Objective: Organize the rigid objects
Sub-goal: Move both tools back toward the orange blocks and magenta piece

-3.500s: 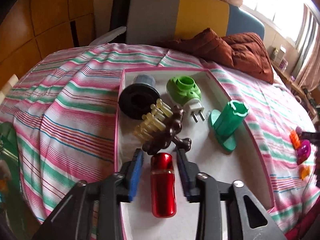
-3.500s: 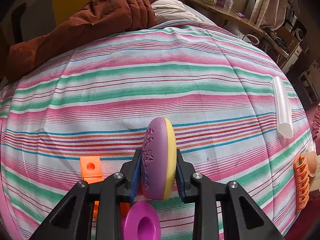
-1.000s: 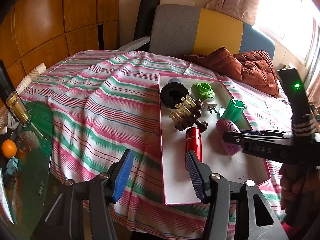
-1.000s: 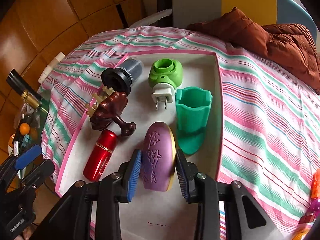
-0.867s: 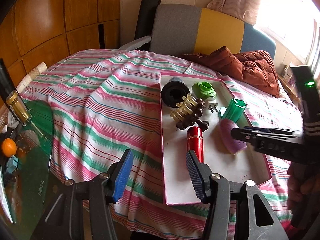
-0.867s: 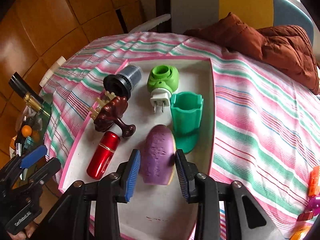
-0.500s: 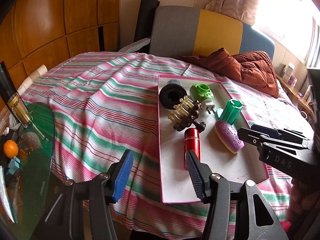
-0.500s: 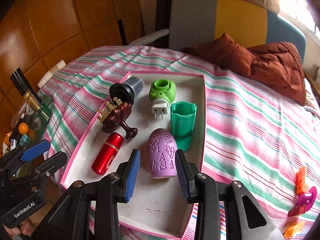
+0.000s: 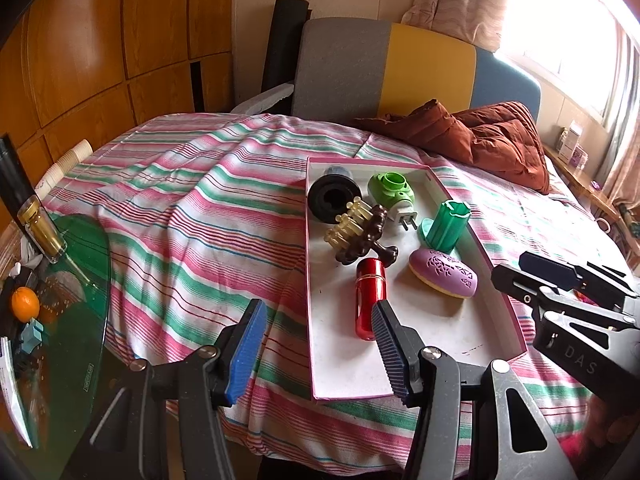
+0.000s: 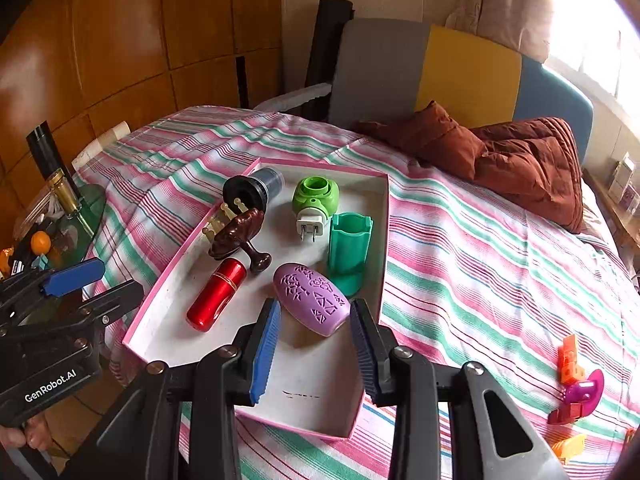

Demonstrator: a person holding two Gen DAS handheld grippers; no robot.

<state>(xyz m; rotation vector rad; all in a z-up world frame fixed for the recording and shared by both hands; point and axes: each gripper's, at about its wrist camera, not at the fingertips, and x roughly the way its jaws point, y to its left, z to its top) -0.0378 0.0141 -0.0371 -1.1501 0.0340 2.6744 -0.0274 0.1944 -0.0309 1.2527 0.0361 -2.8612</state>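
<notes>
A pink-rimmed white tray (image 9: 344, 368) (image 10: 312, 400) lies on the striped bed. In it are a purple case (image 9: 444, 274) (image 10: 314, 298) lying flat, a red cylinder (image 9: 370, 296) (image 10: 218, 294), a green holder (image 10: 350, 246), a green plug-in (image 10: 314, 200), a brown hair clip (image 10: 236, 232) and a black cylinder (image 10: 250, 188). My right gripper (image 10: 315, 320) hovers just short of the purple case, open and empty. My left gripper (image 9: 317, 312) is open and empty over the tray's near left edge. An orange clip (image 10: 572, 360) and a magenta piece (image 10: 584, 394) lie on the bed to the right.
A brown quilt (image 10: 520, 160) is bunched at the head of the bed before a grey and yellow chair back (image 9: 384, 68). A green glass table (image 9: 72, 280) at the left carries a bottle (image 9: 38, 224) and an orange (image 9: 25, 303).
The right gripper has left the purple case lying flat in the tray and pulled back and upward from it. The left gripper has barely moved.
</notes>
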